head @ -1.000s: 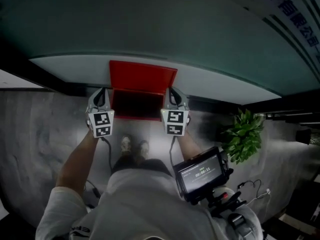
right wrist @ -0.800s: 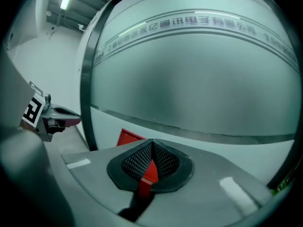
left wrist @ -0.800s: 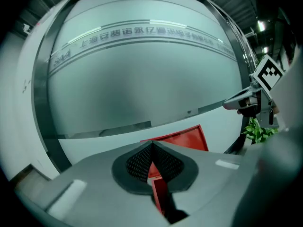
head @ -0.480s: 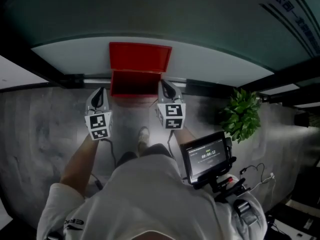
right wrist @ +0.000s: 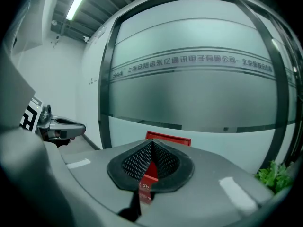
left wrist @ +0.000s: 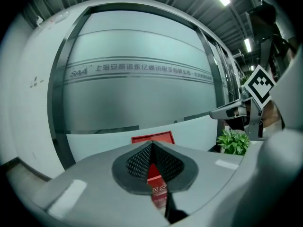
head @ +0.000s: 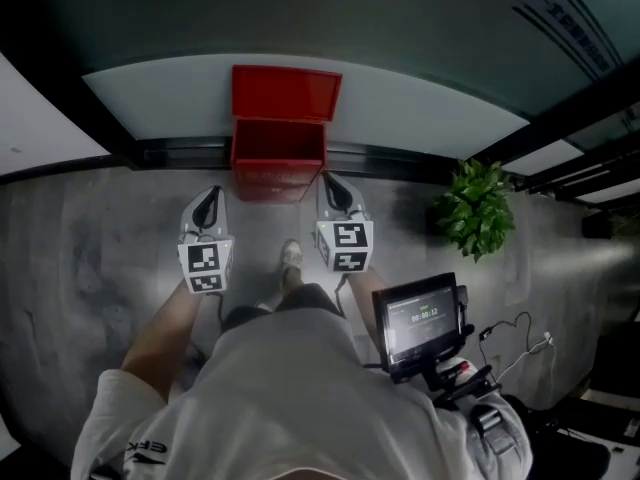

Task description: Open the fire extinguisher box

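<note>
**Raised lid with nothing holding it**

The fire extinguisher box (head: pixel 278 168) sits on the floor (head: pixel 90 258) at the foot of the glass wall (head: pixel 400 108). Its lid (head: pixel 286 90) stands up behind it, apparently leaning on the glass, so the opening looks done. The left gripper (head: pixel 207 204) hangs in front of the box's left corner and the right gripper (head: pixel 334 190) in front of its right corner. Both are near the box but clear of it. Each has its jaws pressed together with nothing between them, and through each slit only the red box shows, some way off.

The main risk, as I judge it, is the lid dropping shut. It seems kept up only by its lean, and a knock to the box could tip it forward. The person's foot (head: pixel 291 257) is just in front of the box, between the two grippers, so a careless step could give that knock. In the head view the right gripper looks the nearer to the box's front corner, and a swing of that hand might clip it. The plant (head: pixel 477 213), well to the right of the box, seems out of harm's way.
</note>
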